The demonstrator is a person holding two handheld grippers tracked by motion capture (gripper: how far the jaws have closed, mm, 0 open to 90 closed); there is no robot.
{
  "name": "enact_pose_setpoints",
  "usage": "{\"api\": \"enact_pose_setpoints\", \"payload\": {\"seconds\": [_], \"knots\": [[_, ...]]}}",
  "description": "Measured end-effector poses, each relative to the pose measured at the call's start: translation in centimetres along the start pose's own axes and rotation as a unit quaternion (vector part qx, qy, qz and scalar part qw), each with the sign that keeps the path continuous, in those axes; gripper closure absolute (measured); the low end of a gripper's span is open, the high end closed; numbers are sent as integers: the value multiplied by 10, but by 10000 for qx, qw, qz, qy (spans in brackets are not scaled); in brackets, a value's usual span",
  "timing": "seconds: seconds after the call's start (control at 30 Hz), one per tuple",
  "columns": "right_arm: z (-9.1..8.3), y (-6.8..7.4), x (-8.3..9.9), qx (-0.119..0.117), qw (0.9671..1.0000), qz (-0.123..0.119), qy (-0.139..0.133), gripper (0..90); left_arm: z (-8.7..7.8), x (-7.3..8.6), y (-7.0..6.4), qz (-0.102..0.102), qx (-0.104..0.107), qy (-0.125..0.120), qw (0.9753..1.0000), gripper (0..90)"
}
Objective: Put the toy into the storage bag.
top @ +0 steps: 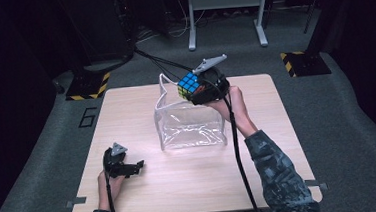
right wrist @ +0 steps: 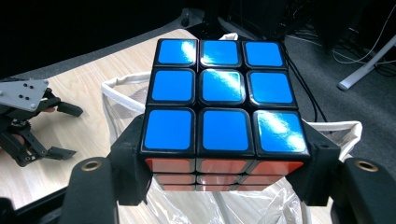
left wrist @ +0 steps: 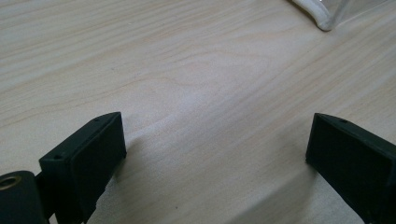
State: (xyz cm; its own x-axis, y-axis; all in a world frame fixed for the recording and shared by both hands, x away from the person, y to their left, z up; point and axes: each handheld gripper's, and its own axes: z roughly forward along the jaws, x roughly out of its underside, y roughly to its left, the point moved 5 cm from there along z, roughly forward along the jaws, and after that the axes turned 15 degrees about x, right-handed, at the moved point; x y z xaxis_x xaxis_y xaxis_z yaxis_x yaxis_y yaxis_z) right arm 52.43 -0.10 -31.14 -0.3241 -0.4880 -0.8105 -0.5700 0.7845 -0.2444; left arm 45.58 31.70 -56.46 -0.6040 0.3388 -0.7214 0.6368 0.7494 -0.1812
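A puzzle cube [top: 188, 85] [right wrist: 223, 107] with a blue top face and a red side is held in the air above the far edge of a clear plastic bag [top: 191, 126] with a white rim. My right gripper [top: 197, 91] [right wrist: 224, 177] is shut on the cube, its jaws pressed on two opposite sides. The bag stands open in the middle of the wooden table [top: 132, 200]. My left gripper [top: 139, 167] [left wrist: 215, 149] rests open low over the table's near left part, nothing between its jaws. The bag's white rim corner [left wrist: 322, 16] is ahead of it.
A person's hands and forearms hold both grippers from the near side. Black cables [top: 237, 152] trail from the grippers across the table. A white frame stand [top: 224, 13] and dark equipment stand on the grey floor beyond the table.
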Motion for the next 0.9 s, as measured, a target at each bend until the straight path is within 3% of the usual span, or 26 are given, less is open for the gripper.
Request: {"api": "enact_pose_setpoints", "payload": {"seconds": [0.43, 0.9], "knots": [[13, -2, -3, -5, 9999, -9, 113, 335, 0, 0, 0, 41, 15, 46, 10000, 45], [33, -4, -1, -6, 9991, 79, 411, 335, 0, 0, 0, 5, -1, -4, 10000, 47]]}}
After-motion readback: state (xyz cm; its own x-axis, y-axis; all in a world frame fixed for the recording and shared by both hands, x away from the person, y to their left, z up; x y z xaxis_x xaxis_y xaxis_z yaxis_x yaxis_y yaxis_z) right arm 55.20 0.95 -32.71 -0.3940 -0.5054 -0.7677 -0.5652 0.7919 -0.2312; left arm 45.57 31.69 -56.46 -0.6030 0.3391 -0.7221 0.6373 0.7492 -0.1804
